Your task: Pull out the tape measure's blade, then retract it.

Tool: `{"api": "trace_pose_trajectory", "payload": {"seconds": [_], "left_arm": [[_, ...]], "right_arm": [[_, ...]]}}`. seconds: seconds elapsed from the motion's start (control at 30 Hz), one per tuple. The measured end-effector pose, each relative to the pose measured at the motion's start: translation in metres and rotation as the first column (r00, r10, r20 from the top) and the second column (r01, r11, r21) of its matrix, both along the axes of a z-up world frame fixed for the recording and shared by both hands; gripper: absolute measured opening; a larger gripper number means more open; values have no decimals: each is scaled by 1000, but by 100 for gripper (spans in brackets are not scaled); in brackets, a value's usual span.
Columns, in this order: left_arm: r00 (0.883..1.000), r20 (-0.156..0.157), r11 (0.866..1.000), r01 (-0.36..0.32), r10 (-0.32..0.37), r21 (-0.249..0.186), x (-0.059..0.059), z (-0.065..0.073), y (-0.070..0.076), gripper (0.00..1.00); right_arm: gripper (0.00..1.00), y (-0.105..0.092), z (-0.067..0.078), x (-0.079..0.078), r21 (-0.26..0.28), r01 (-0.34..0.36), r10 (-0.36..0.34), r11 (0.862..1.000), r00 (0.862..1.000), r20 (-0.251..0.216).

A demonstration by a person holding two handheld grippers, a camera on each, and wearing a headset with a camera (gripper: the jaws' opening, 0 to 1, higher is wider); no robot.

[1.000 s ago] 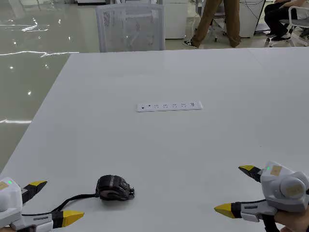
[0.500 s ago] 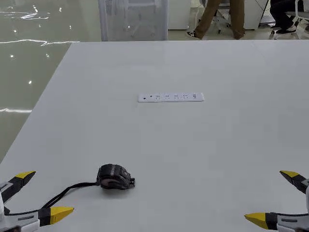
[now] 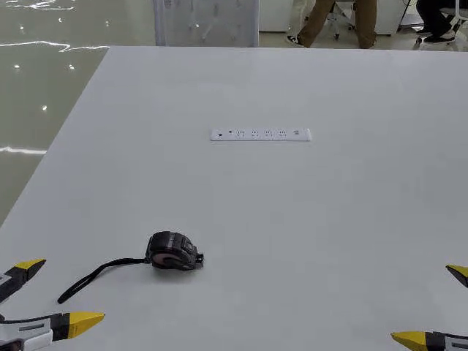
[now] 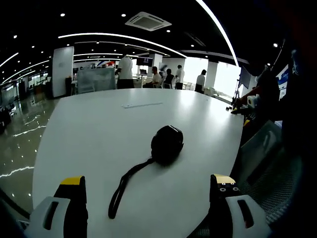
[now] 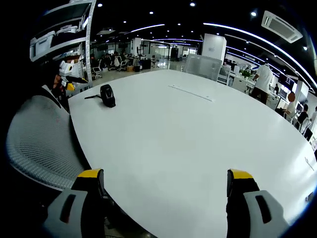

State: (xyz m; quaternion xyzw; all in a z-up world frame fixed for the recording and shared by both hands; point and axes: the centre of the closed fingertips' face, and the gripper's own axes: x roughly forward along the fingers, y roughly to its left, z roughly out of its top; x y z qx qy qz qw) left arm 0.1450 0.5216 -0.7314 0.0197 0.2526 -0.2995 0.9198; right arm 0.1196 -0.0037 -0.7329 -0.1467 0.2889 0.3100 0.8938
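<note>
White tabletop (image 3: 329,219) carries the work, with an open-plan office behind. Left gripper (image 3: 57,292): yellow-tipped fingers (image 3: 82,321) spread wide, holding nothing, low at the near left edge. The loose end of a black wrist strap (image 3: 95,276) lies on the table between them, untouched. The strap runs forward to the tape measure (image 3: 172,251), a dark case with its blade inside, just ahead of the left gripper with nothing in between. Right gripper (image 3: 433,304): jaws equally wide, empty, at the near right edge, well apart from the tape measure. Farther out, mid-table, lies a white power strip (image 3: 261,134). Beyond the far edge stand a mesh chair (image 3: 206,22) and a person's legs (image 3: 333,22).
</note>
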Motion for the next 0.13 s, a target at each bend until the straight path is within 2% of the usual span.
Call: {"api": "trace_pose_trajectory", "payload": {"seconds": [0.13], "left_arm": [[1000, 10, 1000, -9, 9, 5, 5, 6, 0, 100]], "right_arm": [[100, -1, -1, -3, 2, 4, -4, 1000, 1000, 1]]}}
